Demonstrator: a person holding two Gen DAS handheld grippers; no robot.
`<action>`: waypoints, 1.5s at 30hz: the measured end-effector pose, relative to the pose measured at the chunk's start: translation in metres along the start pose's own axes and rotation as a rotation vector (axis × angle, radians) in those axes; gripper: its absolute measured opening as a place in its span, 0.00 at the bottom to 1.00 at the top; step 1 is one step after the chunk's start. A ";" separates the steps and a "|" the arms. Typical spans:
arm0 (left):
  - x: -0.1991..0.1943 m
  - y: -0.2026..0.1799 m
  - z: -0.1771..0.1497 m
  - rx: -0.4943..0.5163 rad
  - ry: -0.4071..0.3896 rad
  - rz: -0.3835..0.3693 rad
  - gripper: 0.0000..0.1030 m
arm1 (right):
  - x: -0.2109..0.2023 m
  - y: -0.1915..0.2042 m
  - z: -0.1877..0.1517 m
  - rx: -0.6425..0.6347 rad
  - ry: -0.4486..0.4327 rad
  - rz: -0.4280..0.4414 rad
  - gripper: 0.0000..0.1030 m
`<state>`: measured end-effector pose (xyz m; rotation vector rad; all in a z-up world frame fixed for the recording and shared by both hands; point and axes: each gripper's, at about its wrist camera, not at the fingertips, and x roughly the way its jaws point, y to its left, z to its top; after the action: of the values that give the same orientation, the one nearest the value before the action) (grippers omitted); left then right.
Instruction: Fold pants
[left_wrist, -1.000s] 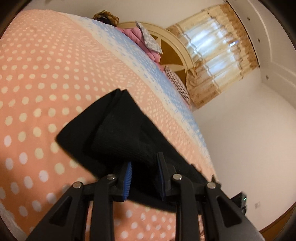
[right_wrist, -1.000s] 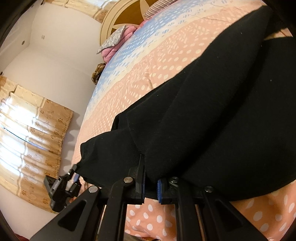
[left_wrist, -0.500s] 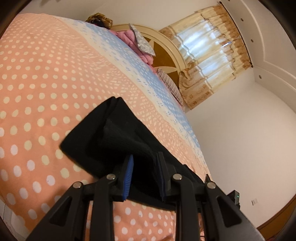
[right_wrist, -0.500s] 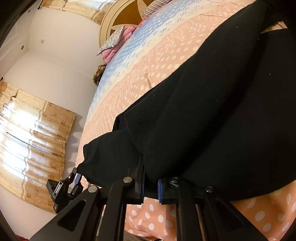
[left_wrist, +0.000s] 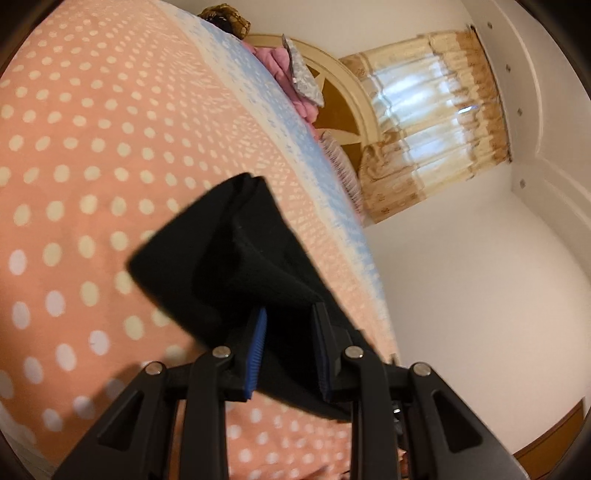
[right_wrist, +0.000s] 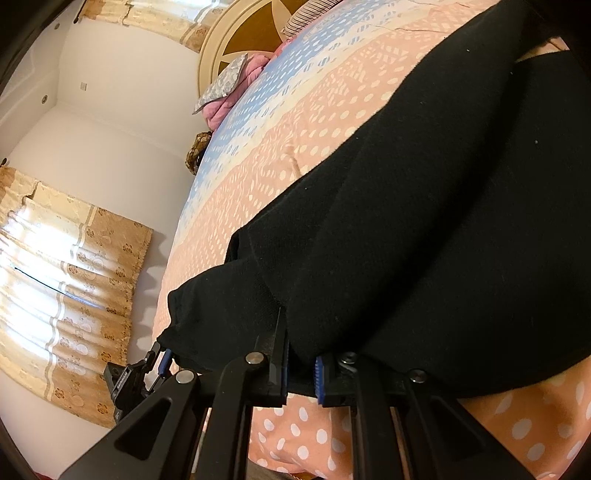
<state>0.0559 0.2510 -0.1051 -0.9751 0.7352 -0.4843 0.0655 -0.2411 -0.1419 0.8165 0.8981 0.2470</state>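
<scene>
Black pants (right_wrist: 424, 229) lie spread over the peach dotted bedspread (right_wrist: 314, 122). In the right wrist view my right gripper (right_wrist: 300, 365) is shut on a folded edge of the pants near the bed's front edge. Far left in that view, my left gripper (right_wrist: 164, 363) holds the pants' end corner by the bed's side. The left wrist view shows a thick fold of the pants (left_wrist: 236, 258) pinched between the blue pads of the left gripper (left_wrist: 290, 347), with the cloth raised a little off the bedspread (left_wrist: 81, 155).
A round headboard (left_wrist: 354, 110) with a pink blanket (left_wrist: 277, 59) and a grey patterned pillow (left_wrist: 303, 79) stands at the far end. Gold curtains (left_wrist: 436, 122) cover the window. The white wall (left_wrist: 480, 295) lies past the bed's side edge.
The left gripper has rolled and shifted slightly, so the bed and held pants end sit differently in its view. The right gripper and its hold look the same.
</scene>
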 end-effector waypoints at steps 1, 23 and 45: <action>-0.004 -0.002 0.000 -0.002 -0.013 -0.028 0.25 | 0.000 0.000 0.000 -0.001 0.001 -0.001 0.10; 0.000 -0.009 0.002 -0.044 -0.029 0.059 0.67 | -0.002 -0.003 0.001 0.009 0.001 0.006 0.10; 0.014 0.002 0.012 -0.047 -0.075 0.122 0.11 | -0.001 0.002 -0.004 -0.034 -0.026 -0.021 0.09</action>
<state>0.0742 0.2491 -0.1074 -0.9802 0.7363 -0.3238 0.0619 -0.2382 -0.1408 0.7769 0.8752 0.2320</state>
